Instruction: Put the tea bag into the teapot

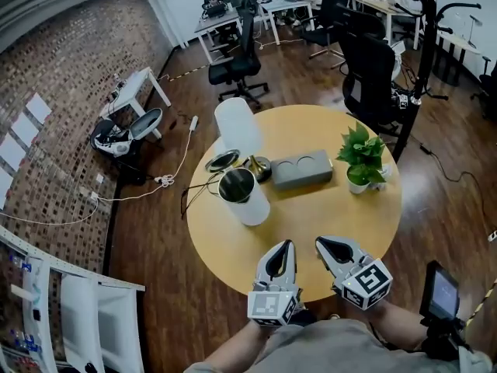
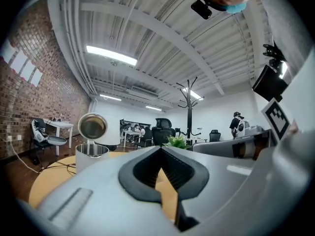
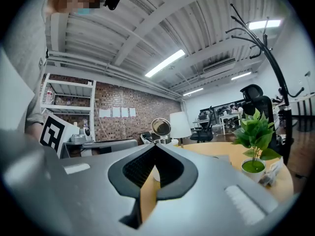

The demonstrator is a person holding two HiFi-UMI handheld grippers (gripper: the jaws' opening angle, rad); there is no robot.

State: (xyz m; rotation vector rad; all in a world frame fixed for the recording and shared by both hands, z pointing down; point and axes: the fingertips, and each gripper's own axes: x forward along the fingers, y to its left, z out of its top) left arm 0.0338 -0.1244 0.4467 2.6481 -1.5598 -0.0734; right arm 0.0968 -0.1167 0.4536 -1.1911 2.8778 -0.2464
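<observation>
The white teapot [image 1: 242,191] stands left of centre on the round yellow table [image 1: 233,247], its mirrored lid [image 1: 223,160] flipped open. I cannot make out a tea bag in any view. My left gripper [image 1: 289,244] and right gripper [image 1: 320,243] hover side by side over the table's near edge, both shut and empty, pointing toward the pot. In the left gripper view the jaws [image 2: 160,149] meet at the tip, with the teapot [image 2: 91,154] ahead on the left. In the right gripper view the closed jaws [image 3: 156,146] hide most of the pot; its lid [image 3: 160,127] shows above them.
A grey box [image 1: 301,169] with two round hollows lies behind the pot, with a small brass piece [image 1: 258,164] beside it. A potted plant [image 1: 361,158] stands at the right. A white lampshade-like cylinder [image 1: 237,124] is at the far edge. Office chairs and cables surround the table.
</observation>
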